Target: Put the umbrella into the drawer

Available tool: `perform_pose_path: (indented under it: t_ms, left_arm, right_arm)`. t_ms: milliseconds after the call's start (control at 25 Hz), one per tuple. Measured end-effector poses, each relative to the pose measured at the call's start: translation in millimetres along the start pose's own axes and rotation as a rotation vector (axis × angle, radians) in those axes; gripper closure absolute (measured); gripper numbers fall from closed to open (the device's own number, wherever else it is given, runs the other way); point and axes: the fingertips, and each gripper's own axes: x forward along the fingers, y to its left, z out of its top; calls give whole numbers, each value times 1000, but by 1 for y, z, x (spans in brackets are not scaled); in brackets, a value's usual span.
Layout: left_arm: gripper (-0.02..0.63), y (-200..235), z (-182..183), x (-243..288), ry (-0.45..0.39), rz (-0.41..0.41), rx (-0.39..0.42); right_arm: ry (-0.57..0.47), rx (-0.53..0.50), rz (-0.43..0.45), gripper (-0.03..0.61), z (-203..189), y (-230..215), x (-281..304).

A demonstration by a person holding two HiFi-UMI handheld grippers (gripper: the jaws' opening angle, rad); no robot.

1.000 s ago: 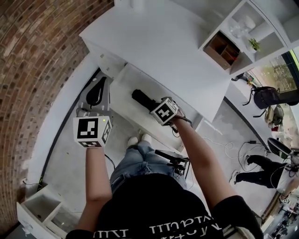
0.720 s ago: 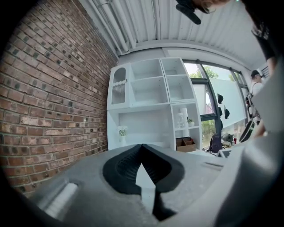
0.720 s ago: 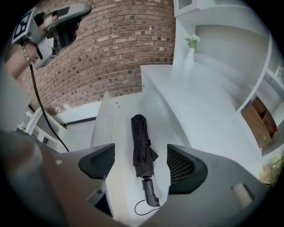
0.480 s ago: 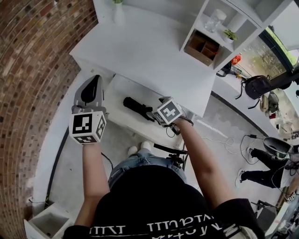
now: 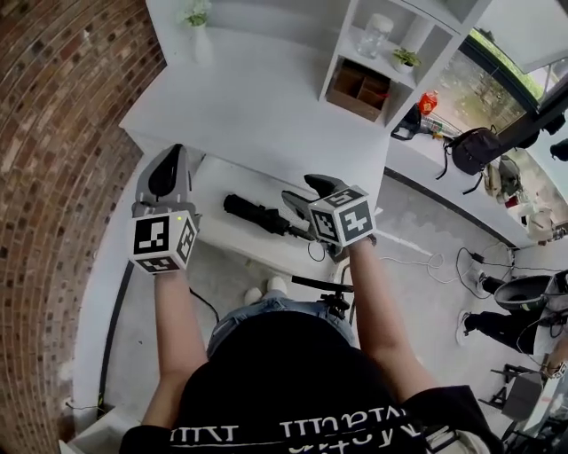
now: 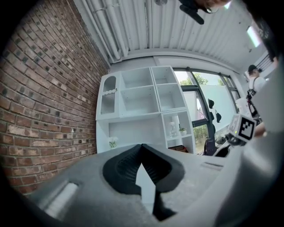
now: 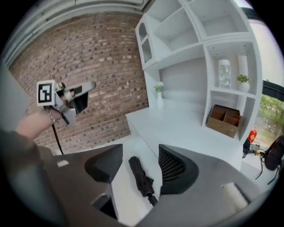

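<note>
The black folded umbrella (image 5: 253, 213) (image 7: 142, 177) lies lengthwise in the open white drawer (image 5: 213, 182) under the desk. My right gripper (image 5: 303, 191) (image 7: 140, 153) hangs above the umbrella's right end, apart from it and tilted down. Its jaws have just been closing, stand partly open, and nothing is between them. My left gripper (image 5: 169, 158) (image 6: 142, 148) is held level over the drawer's left end, its pads meeting at the tips with nothing in them. The left gripper view shows only the shelves ahead.
Behind the drawer runs the white desk top (image 5: 257, 97), and a shelf unit (image 5: 390, 66) at the right holds a cardboard box (image 5: 359, 89) and a jar (image 5: 377, 35). A brick wall (image 5: 62, 133) stands at the left. A small vase (image 5: 195, 22) is on the desk's far corner.
My right gripper has lifted up and off the umbrella, which stays in the drawer, and its jaws have narrowed. The left gripper has risen a little.
</note>
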Motion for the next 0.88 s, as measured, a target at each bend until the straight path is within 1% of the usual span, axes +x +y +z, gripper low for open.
perform_pose_path:
  t_ms: [120,240,280,320,480,560,680,800,880]
  left_arm:
    - [612,-2,3,3,-8,-8,-4]
    - [612,-6,8,7,-18,-21,0]
    - [612,-7,10,8,-20,-26,5]
    - [612,-9,11,9,-21,-31,11]
    - [612,-14,16,13,-31,-48,24]
    - [612,-15,20,14,-39,-53,28]
    - [612,-14,28,13,-55,-59,33]
    - [612,-11,35,12,-74,-60,33]
    - [612,-10,40,12,-87,-61,32]
  right_arm:
    - [-158,57,-43,341,25,-7,-31]
    - [-233,64,-95,389,40,-14,-57]
    - [-255,63,-109,422,44,-15,-65]
    - [-279,62,-123,441,50,-16,-74]
    - [-378,28,-208,508,73,-20,-105]
    - [-451,25,-239,566,87,-21,-122]
    - [-547,-4,-253,567,108,-16,-143]
    - [-593,-70,-307,568,122,-13,-158]
    - [-631,-96,-333,568,131,-11,-168]
